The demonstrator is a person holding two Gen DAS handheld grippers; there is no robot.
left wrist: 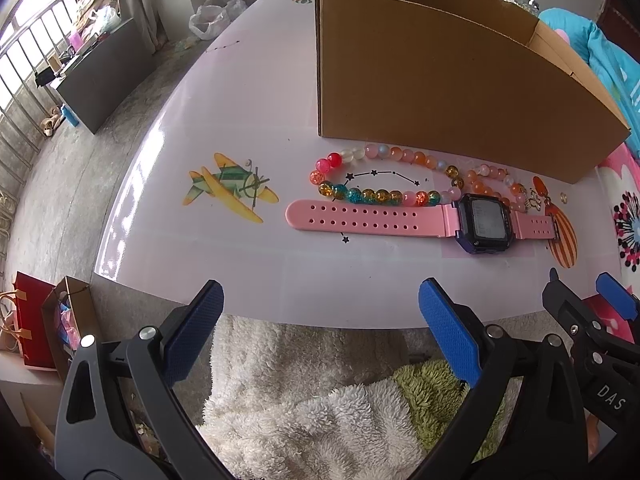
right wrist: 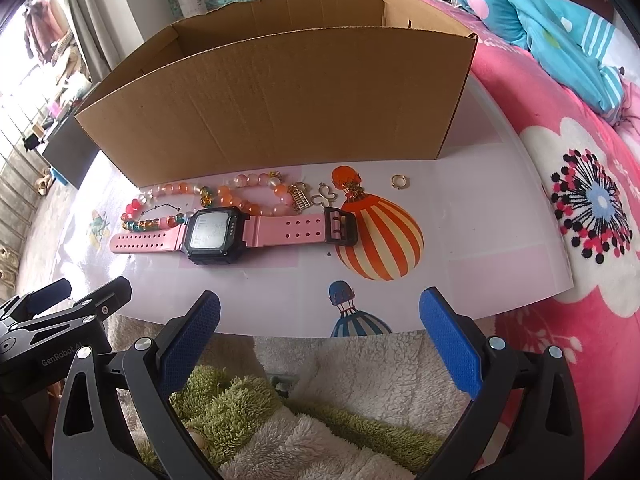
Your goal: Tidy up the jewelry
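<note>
Flat, watch (right wrist: 236, 232) lengthwise along box (right wrist: 280, 100).

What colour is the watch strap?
Pink, with a black buckle; the watch strap shows best in the right wrist view.

Left gripper (right wrist: 48, 300) body reads "GenRobot.AI" — right gripper (left wrist: 592, 296) shows "DAS".

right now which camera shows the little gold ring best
The right wrist view. The ring lies in the open on the table, to the right of the watch, with its loop shape clear. In the left wrist view the ring is only a small blurred speck near the right edge.
</note>
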